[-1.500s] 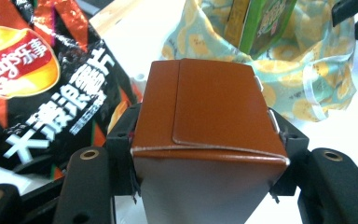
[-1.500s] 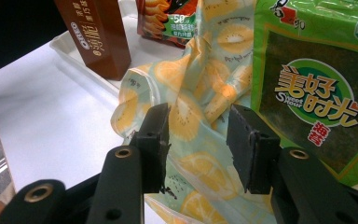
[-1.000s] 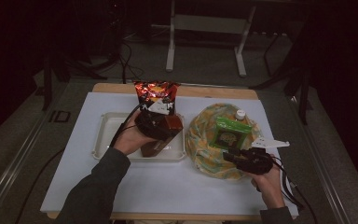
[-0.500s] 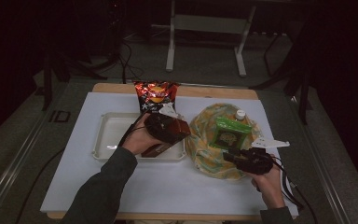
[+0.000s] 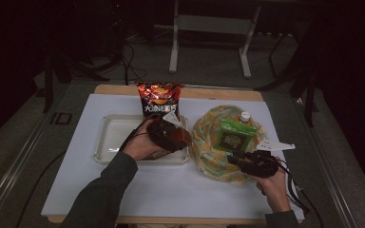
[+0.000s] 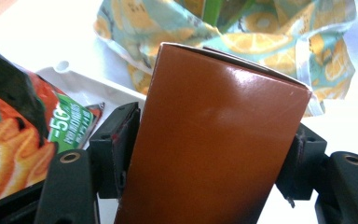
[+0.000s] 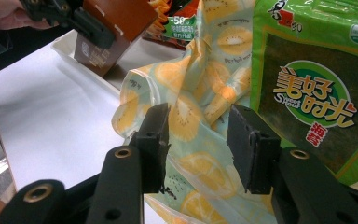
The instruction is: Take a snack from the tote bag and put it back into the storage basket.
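- Your left gripper (image 6: 209, 163) has its jaws clamped on the two side faces of the brown carton (image 6: 214, 135). In the high view it's lifted over the right end of the white tray (image 5: 109, 137), just beside the fruit-print bag (image 5: 209, 142).
- That carton looks like stiff, glossy card, probably light. I'd guess the faces are a bit slippery and will dent if you squeeze hard, so grabbing mid-body across the narrow sides like you're doing seems right.
- Its long axis runs away from your left gripper, far end tipped up and toward the bag.
- Your right gripper (image 7: 198, 147) is partly open with nothing between the jaws, sitting right at the near edge of the bag's soft, floppy fabric.
- Green seaweed packet (image 7: 317, 93) already sits in the bag, and the chips bag (image 5: 160, 99) stands behind the tray.
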`<state>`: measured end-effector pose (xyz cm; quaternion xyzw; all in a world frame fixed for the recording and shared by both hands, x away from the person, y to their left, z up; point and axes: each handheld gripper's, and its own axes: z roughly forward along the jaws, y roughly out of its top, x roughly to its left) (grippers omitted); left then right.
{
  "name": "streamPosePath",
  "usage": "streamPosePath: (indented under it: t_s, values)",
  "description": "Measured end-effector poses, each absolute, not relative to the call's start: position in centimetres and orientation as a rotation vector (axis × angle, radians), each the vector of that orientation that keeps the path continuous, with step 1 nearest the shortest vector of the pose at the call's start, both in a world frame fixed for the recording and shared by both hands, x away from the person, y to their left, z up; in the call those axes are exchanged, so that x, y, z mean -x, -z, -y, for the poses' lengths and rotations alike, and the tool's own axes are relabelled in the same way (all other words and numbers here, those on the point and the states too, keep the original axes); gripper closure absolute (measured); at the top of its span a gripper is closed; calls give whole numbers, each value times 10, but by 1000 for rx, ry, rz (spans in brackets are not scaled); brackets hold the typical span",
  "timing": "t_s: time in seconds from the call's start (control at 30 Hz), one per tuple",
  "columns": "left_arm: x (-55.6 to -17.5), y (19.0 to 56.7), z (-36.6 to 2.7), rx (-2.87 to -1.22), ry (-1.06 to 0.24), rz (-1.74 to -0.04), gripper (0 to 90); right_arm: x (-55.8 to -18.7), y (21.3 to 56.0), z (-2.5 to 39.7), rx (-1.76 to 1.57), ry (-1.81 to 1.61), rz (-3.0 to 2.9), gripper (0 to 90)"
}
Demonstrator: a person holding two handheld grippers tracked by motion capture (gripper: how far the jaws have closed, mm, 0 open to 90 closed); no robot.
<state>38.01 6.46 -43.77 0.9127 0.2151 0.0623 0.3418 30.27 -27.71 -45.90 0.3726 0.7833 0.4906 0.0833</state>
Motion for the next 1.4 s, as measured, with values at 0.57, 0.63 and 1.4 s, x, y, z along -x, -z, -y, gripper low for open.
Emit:
streamPosePath:
  t_s: [0.57, 0.63, 1.4]
  values:
    - [-376, 468, -65, -2476, -96, -586, 274, -303, 459, 277, -1114, -1460, -2340, 585]
    - [-376, 470, -63, -2486, -99, -585, 272, -303, 460, 277, -1112, -1458, -2343, 585]
    - [-376, 472, -49, -2477, -89, -609, 231, -303, 460, 278, -1115, -1460, -2341, 585]
